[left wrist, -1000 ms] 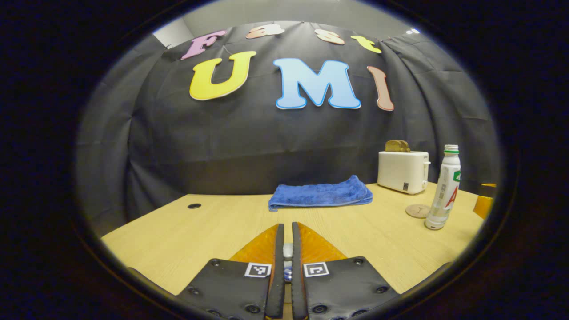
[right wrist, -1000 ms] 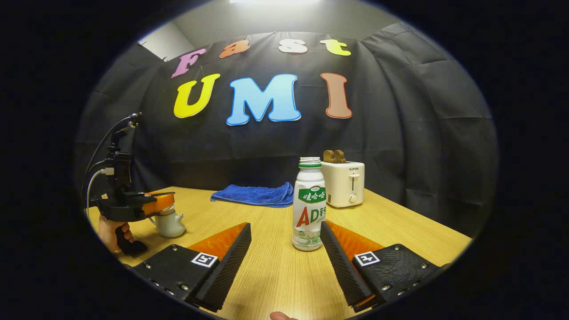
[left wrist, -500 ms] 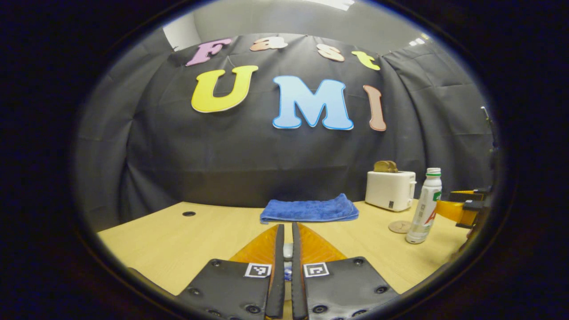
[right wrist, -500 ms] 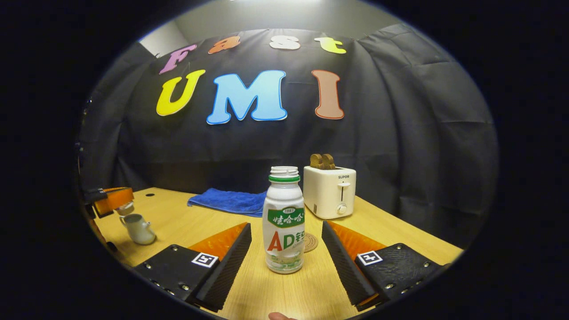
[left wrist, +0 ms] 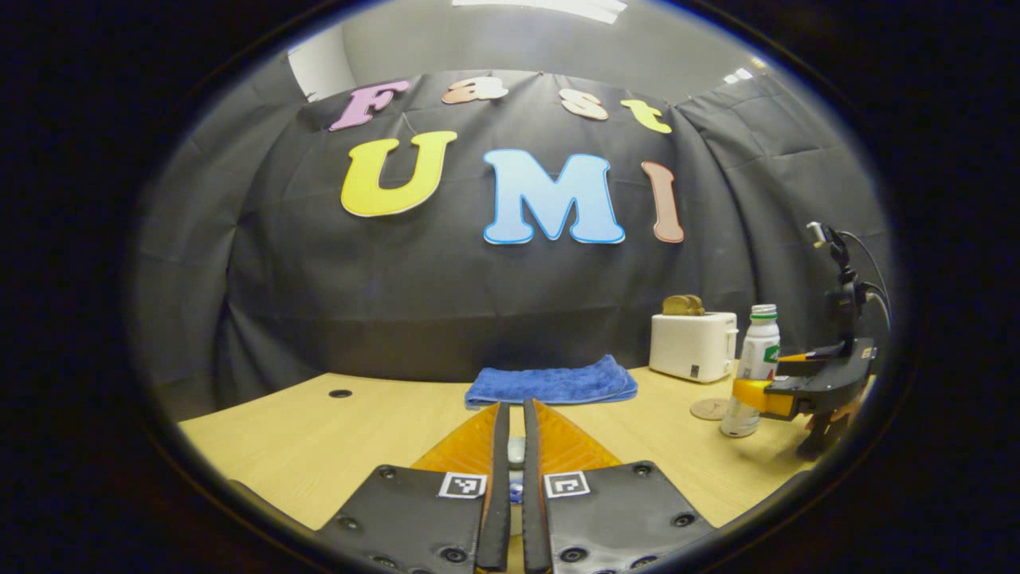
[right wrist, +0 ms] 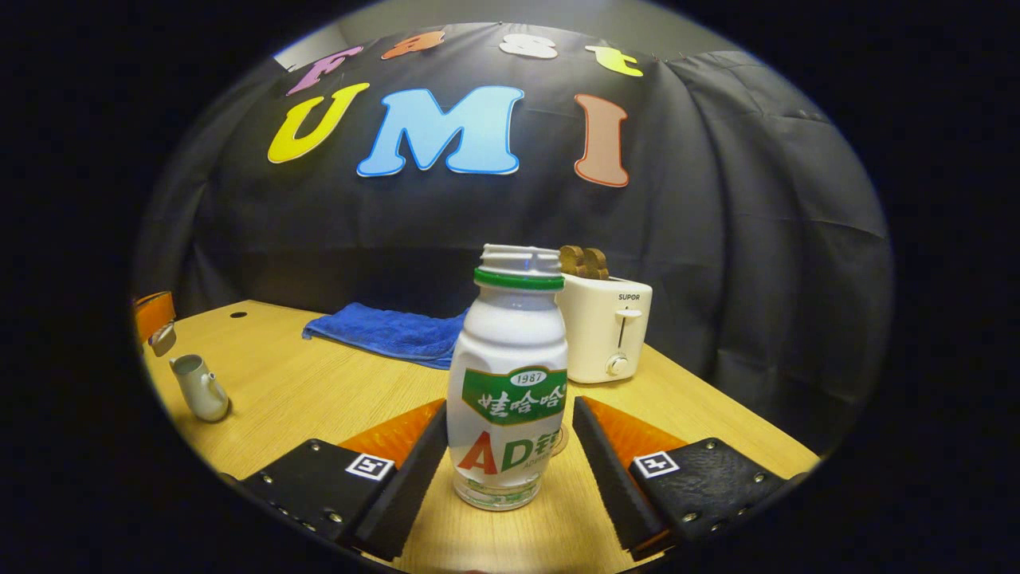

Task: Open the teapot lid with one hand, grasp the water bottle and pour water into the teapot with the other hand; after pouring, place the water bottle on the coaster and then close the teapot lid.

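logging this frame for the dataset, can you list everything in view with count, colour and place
water bottle: 1, white with green band, uncapped, standing on the table between the right claw's open fingers
teapot: 1, pale grey-white, lid off, far left of the right gripper view
teapot lid: 1, pale, lifted above the teapot in the left claw
coaster: 1, tan, round, beside the bottle
towel: 1, blue, folded, back of the table
toaster: 1, white, behind the bottle
toast: 2 slices, brown, in the toaster
table: 1, light wood
left claw: 1, shut on the lid
right claw: 1, open around the bottle
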